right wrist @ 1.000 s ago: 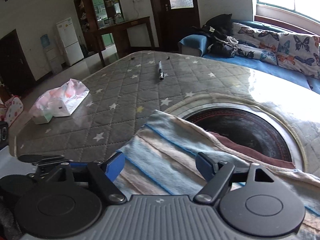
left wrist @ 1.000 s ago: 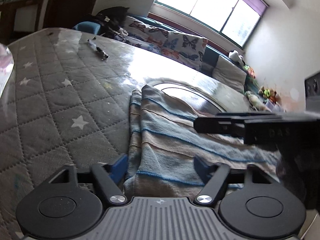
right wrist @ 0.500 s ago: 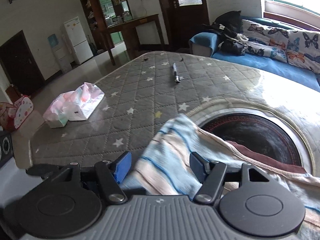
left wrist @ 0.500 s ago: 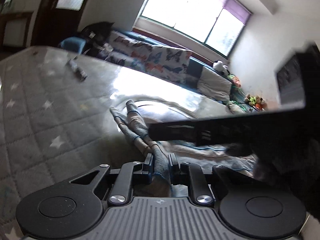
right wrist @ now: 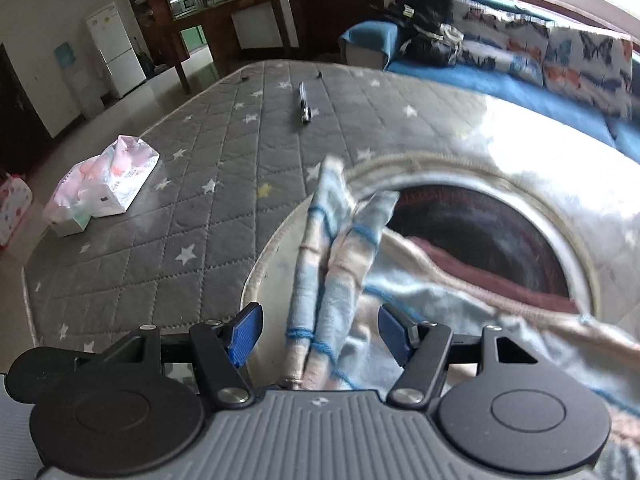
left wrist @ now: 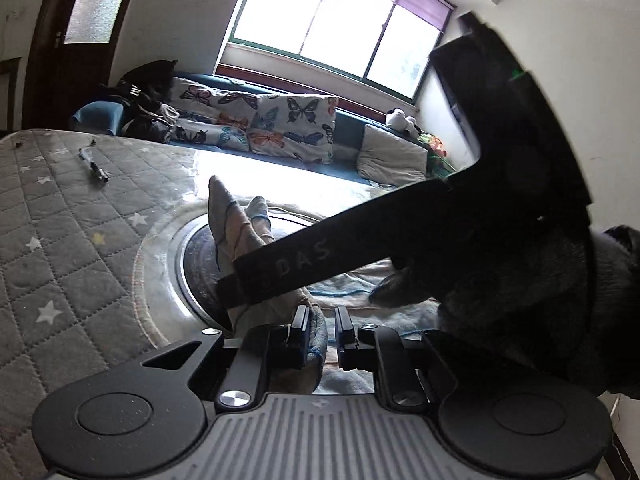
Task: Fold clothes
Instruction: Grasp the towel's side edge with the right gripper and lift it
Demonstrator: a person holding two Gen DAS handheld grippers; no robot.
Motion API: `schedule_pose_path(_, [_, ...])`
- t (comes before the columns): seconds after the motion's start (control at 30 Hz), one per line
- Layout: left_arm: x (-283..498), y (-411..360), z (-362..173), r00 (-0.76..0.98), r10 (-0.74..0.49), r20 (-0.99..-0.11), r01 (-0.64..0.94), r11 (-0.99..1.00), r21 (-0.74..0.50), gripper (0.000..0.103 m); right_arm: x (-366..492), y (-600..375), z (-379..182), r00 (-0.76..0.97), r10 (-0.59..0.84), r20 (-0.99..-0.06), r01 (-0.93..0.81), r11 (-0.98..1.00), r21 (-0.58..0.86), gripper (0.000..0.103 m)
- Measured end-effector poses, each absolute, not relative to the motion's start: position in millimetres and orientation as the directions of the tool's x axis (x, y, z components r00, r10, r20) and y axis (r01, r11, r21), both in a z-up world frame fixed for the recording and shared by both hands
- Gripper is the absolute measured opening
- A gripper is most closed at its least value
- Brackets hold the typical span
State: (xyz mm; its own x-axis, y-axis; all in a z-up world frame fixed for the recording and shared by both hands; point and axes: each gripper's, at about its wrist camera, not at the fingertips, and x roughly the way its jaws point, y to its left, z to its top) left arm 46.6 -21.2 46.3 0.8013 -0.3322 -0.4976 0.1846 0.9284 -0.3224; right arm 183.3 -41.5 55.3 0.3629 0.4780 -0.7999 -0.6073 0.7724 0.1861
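Left gripper (left wrist: 322,334) clamped on bunched striped blanket (right wrist: 320,276); right gripper (right wrist: 320,334) jaws apart around same bunch. Risk: uneven fold, slippage from single-sided hold.

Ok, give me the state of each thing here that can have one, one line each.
Left gripper: shut on the striped blue and beige cloth.
Right gripper: open, cloth between its fingers.
Striped blue and beige cloth: bunched, one end lifted.
Black pen: lying flat on the grey quilted star-pattern cover.
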Motion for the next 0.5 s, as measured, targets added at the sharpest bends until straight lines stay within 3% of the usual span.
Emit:
schedule_pose_path(0.03, [46.6,-22.9,45.8,0.799,-0.336,-0.499,0.19,0.928,-0.32,0.014,184.1,-42.6,52.8,0.352,0.489,-0.798,-0.608,0.768,0.202,0.065])
schedule_pose_path(0.13, [43.8,-24.9,45.5,0.793,-0.353,-0.496,0.218,0.925,-0.31,0.017,187.0,-46.9,46.0,0.327,0.516,-0.792,-0.603,0.759,0.245,0.042])
schedule_pose_path(0.2, [40.4,-24.2,46.2,0.79,-0.369,-0.49,0.243,0.922,-0.302,0.024,188.5,-52.4,42.9,0.338,0.519,-0.785,-0.588,0.768,0.254,0.026])
schedule_pose_path(0.23, [38.8,-23.9,46.5,0.788,-0.376,-0.487,0.255,0.92,-0.297,0.032,189.7,-60.0,40.0,0.351,0.525,-0.775,-0.564,0.779,0.273,0.018])
schedule_pose_path(0.27, [37.1,-23.5,46.8,0.786,-0.384,-0.484,0.268,0.918,-0.293,0.041,189.9,-64.8,37.7,0.355,0.531,-0.769,-0.546,0.786,0.291,0.017])
schedule_pose_path(0.5, [26.4,-24.5,54.1,0.768,-0.468,-0.437,0.37,0.881,-0.294,0.061,181.5,-111.7,38.9,0.398,0.574,-0.716,-0.504,0.789,0.352,0.012])
